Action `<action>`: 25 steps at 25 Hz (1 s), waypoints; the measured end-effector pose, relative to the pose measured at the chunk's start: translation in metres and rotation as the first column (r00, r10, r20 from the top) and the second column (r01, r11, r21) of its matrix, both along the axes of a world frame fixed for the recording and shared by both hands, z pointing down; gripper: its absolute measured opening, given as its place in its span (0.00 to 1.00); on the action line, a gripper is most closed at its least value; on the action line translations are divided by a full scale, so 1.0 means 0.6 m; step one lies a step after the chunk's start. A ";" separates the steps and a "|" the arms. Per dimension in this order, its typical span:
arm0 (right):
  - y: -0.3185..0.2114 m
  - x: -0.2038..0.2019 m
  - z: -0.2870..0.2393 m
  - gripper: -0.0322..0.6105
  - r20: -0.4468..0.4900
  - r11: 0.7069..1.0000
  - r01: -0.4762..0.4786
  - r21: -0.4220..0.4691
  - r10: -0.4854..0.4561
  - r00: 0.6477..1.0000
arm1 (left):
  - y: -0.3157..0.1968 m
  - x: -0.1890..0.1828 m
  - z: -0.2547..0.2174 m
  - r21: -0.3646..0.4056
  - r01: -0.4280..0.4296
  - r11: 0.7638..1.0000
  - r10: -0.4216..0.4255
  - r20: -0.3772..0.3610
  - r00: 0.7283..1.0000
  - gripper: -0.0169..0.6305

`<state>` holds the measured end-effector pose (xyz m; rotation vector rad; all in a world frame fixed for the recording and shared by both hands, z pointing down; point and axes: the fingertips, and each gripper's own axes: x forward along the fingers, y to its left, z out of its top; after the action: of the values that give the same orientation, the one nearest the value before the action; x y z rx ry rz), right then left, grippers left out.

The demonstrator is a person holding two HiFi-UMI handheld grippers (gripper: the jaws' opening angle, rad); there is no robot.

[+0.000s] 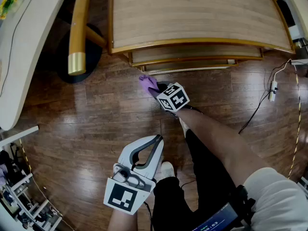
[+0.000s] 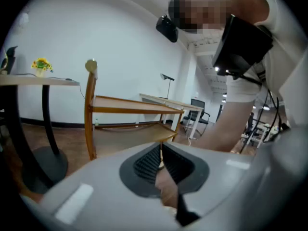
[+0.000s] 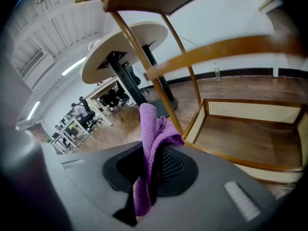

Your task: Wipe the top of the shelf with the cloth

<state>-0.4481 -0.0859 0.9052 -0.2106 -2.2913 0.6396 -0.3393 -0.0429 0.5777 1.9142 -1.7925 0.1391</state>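
The wooden shelf (image 1: 192, 13) stands ahead of me, its bare top across the upper part of the head view. My right gripper (image 1: 156, 88) is low, in front of the shelf's lower tiers, shut on a purple cloth (image 1: 148, 83) that sticks out past its tips. In the right gripper view the cloth (image 3: 153, 129) hangs folded between the pads of that gripper (image 3: 151, 162), beside a shelf post (image 3: 144, 57) and the bottom tier (image 3: 250, 129). My left gripper (image 1: 158, 139) is held back near my legs, shut and empty. The left gripper (image 2: 161, 153) faces the shelf (image 2: 130, 105) from a distance.
A round white table (image 1: 24, 47) on a black base (image 1: 91, 52) stands left of the shelf, by the shelf's tall corner post (image 1: 78, 28). A power strip (image 1: 273, 90) with cables lies on the wooden floor at right. Metal racks (image 1: 19, 196) fill the lower left.
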 end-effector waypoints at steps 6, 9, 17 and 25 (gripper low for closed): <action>-0.095 -0.065 0.174 0.13 -0.017 0.999 -0.030 0.024 0.031 0.999 | -0.066 0.015 0.124 -0.041 -0.052 0.998 0.052 -0.002 0.999 0.07; -0.154 -0.031 0.211 0.13 -0.041 0.996 -0.075 0.047 0.077 0.996 | -0.088 0.031 0.151 -0.054 -0.100 0.994 0.099 -0.013 0.995 0.07; -0.383 0.186 0.235 0.13 -0.115 0.965 -0.222 0.141 0.239 0.964 | -0.174 0.082 0.170 -0.047 -0.251 0.967 0.249 -0.053 0.967 0.07; -0.646 0.498 0.259 0.13 -0.278 0.865 -0.372 0.337 0.469 0.839 | -0.243 0.128 0.168 -0.028 -0.345 0.938 0.343 -0.048 0.938 0.07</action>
<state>-0.1491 -0.4736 1.0609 0.5261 -2.0477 0.5185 -0.2624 -0.1885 0.6783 2.1730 -1.4027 0.2479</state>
